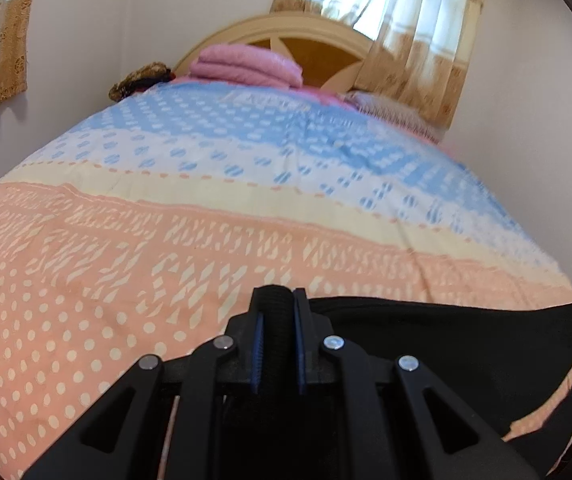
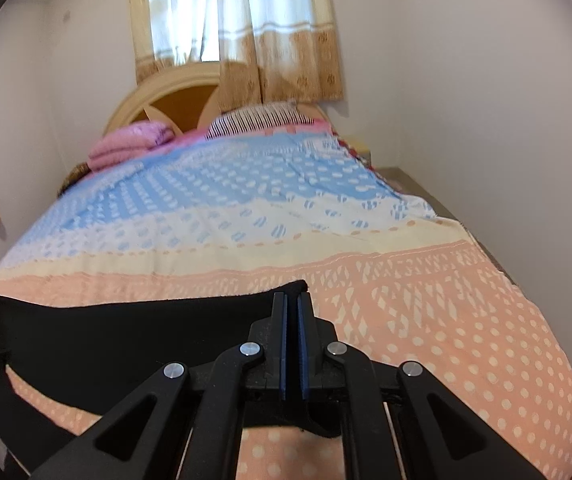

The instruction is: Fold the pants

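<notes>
Black pants (image 1: 426, 344) are stretched between my two grippers above the near end of a bed. In the left wrist view my left gripper (image 1: 277, 294) is shut on a ribbed black edge of the pants, and the cloth runs off to the right. In the right wrist view my right gripper (image 2: 292, 298) is shut on another edge of the pants (image 2: 125, 332), and the cloth runs off to the left and hangs down. Most of the pants below the grippers is hidden.
The bed carries a patterned cover (image 1: 205, 208), peach with white dots near me and blue farther away. A folded pink blanket (image 1: 245, 66) and a striped pillow (image 2: 261, 118) lie by the headboard (image 1: 306, 36). Walls stand close on both sides; a curtained window (image 2: 229, 20) is behind.
</notes>
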{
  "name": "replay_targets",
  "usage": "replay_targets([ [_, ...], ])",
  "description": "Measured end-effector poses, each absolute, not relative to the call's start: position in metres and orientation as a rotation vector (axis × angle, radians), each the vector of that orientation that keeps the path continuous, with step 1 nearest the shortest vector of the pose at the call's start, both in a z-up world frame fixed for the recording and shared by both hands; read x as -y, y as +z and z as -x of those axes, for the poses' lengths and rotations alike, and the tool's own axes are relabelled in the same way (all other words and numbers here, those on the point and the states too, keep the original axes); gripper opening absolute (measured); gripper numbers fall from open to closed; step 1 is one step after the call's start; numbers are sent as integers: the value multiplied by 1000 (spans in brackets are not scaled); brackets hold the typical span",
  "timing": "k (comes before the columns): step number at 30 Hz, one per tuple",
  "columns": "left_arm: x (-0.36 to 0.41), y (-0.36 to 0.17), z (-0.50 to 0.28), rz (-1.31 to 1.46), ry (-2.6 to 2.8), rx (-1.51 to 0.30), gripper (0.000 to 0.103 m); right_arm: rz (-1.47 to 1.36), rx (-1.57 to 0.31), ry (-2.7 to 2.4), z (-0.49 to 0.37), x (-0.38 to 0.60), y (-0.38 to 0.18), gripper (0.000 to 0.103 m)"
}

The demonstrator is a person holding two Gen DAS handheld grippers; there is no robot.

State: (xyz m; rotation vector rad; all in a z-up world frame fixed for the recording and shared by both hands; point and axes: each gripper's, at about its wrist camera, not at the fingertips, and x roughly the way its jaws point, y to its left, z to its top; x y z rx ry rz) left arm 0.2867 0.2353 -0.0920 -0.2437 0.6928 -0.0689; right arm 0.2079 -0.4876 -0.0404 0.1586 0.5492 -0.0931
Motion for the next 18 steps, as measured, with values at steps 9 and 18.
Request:
replay_targets([
  [9, -253, -86, -239, 311, -141, -586, 13, -219, -453, -79, -145, 495, -38, 4],
  [18, -265, -105, -180, 343, -204, -557, 13, -275, -467, -100, -92, 504, -63, 4],
])
